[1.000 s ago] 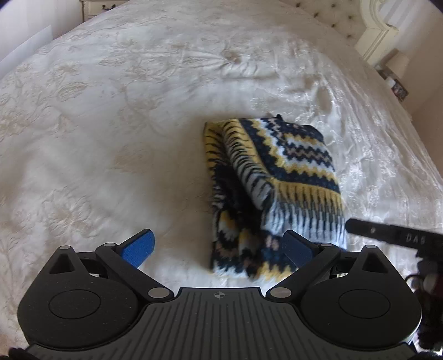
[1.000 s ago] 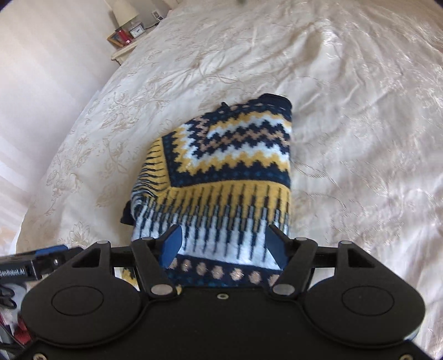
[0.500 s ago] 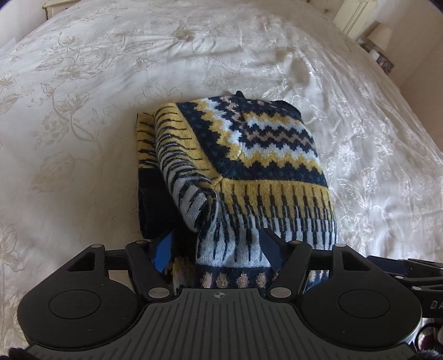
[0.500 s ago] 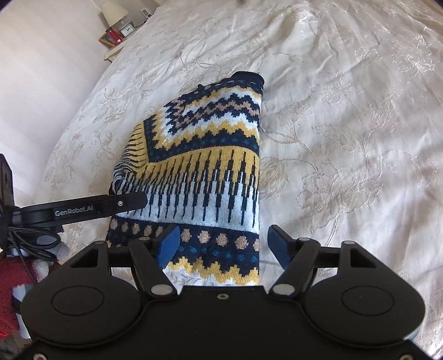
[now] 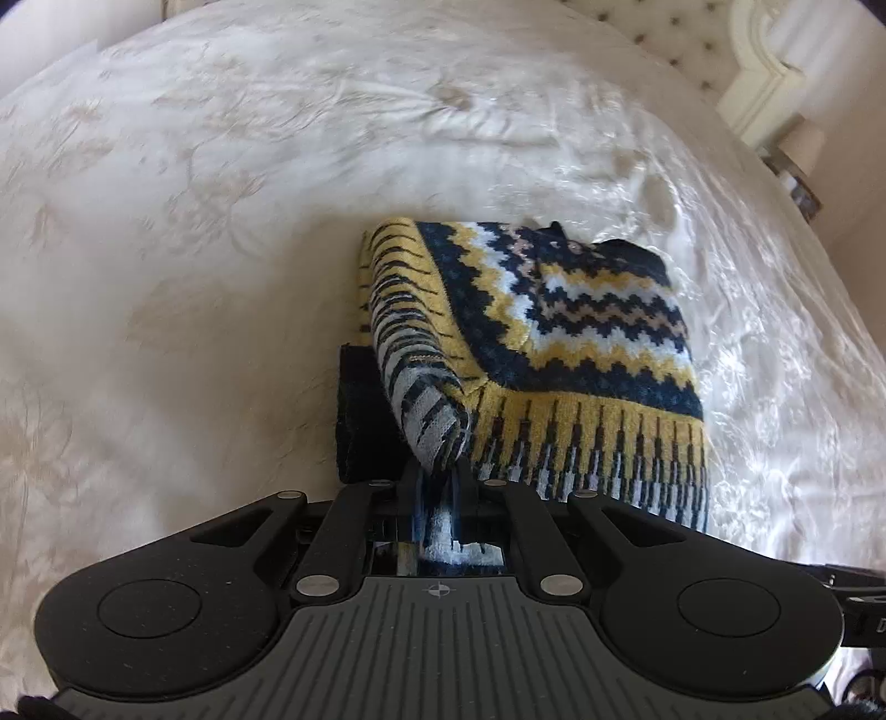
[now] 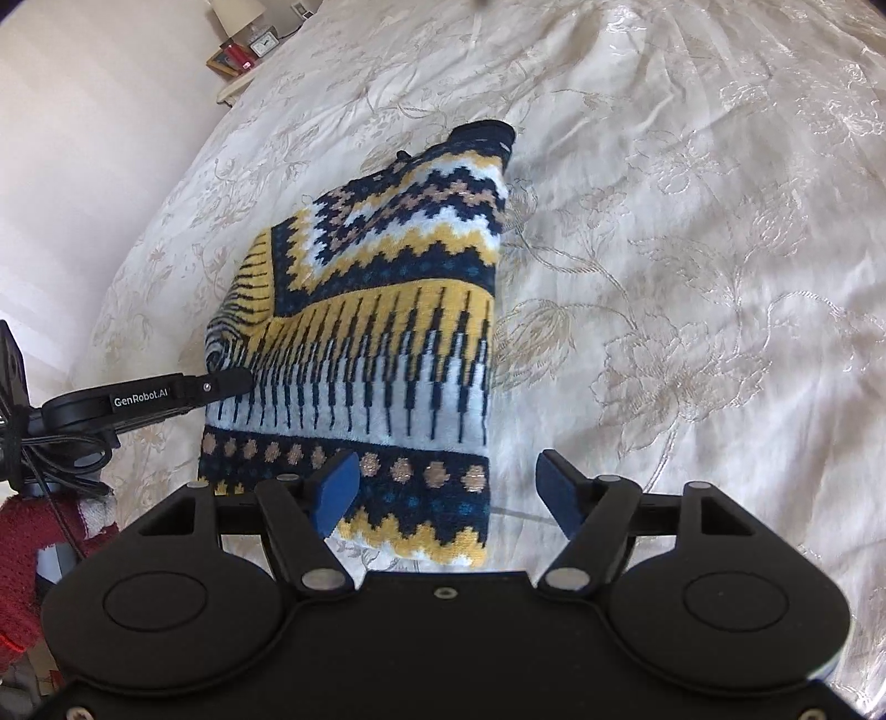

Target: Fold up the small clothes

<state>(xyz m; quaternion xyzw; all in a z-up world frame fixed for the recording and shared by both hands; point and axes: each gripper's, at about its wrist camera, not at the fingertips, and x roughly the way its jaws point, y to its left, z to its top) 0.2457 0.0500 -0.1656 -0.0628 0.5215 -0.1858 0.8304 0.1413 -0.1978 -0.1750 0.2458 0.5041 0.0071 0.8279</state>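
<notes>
While the folded patterned sweater [image 5: 554, 343] lies on the cream floral bedspread [image 5: 194, 249], slightly right of centre in the left wrist view, the left gripper [image 5: 440, 487] has just closed its jaws onto the near left edge of the knit; a bunched fold of blue-and-white stripe is pinched between the pads, with more fabric visible behind them inside the gripper body; in the right wrist view the same gripper's black finger [image 6: 183, 390] enters from 9 o'clock and meets the sweater [image 6: 382, 310] at its left side; right gripper [image 6: 446, 490] sits at the sweater's near hem, jaws apart, nothing clamped; its left blue pad [image 6: 335, 490] overlaps the dotted navy band, its right pad [image 6: 559, 495] is over bare bedspread [image 6: 692, 249] just past the right edge; so the near right corner of the hem lies between the pads; whether either pad touches the cloth, cannot tell; sweater's navy collar end points toward 12 o'clock, yellow zigzag hem toward 6; lamp [image 6: 238, 14] and small clock [image 6: 264, 41] on a nightstand at 11 o'clock; a red knitted item [image 6: 22, 559] at 8 o'clock, off the bed edge.
</notes>
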